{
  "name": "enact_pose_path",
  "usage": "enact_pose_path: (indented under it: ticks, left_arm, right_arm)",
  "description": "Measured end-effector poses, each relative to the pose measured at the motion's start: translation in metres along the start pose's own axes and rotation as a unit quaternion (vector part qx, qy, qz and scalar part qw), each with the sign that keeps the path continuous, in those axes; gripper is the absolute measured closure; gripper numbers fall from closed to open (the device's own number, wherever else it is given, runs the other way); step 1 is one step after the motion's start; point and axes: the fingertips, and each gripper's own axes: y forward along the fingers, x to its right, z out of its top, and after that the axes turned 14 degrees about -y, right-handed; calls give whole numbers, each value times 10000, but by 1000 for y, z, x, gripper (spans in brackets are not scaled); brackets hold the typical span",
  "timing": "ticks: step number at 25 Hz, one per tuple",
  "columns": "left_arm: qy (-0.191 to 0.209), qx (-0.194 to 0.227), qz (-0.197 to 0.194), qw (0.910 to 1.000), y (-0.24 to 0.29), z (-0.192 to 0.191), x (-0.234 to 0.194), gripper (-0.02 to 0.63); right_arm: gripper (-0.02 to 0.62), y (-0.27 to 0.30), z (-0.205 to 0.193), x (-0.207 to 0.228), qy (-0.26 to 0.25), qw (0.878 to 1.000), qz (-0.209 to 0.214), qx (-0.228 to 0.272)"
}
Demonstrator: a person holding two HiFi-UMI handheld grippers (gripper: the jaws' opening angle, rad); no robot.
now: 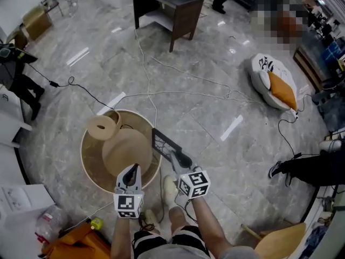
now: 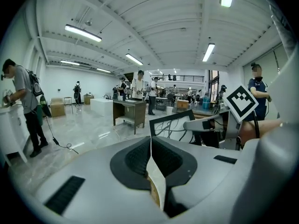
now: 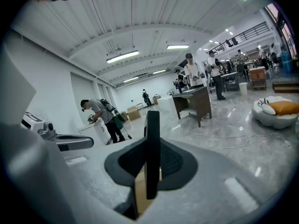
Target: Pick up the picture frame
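Note:
The black picture frame (image 1: 161, 142) hangs over the right side of the round table (image 1: 86, 166), and my right gripper (image 1: 180, 159) is shut on its near corner. Seen from the right gripper view, the frame (image 3: 152, 148) stands edge-on between the pads, with a tan backing behind it. My left gripper (image 1: 131, 171) is shut on a thin tan sheet (image 1: 126, 151) above the table. In the left gripper view that sheet (image 2: 158, 183) is a pale edge pinched in the left gripper (image 2: 150, 155), while the frame (image 2: 175, 125) and the right gripper's marker cube (image 2: 240, 101) show beyond.
A tan roll (image 1: 103, 127) lies on the table. Cables (image 1: 188, 93) trail over the grey floor. A dark desk (image 1: 172, 7) stands at the back, a white cushion seat with an orange pillow (image 1: 277, 82) at right. Boxes and an orange bag (image 1: 70, 242) sit lower left. A person (image 2: 23, 106) stands nearby.

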Motion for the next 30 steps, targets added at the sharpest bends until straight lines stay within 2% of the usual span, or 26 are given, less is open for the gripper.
enact_pose_path:
  ticks: [8, 15, 30]
  left_arm:
    - [263, 364, -172, 9988, -69, 63, 38, 581]
    - [345, 569, -219, 9975, -131, 85, 59, 583]
    - [528, 819, -344, 9946, -235, 87, 72, 581]
  right_arm:
    - [541, -84, 72, -30, -449, 9971, -416, 454]
    - [541, -157, 105, -52, -845, 9912, -740, 705]
    - [541, -276, 99, -111, -1079, 9799, -1392, 933]
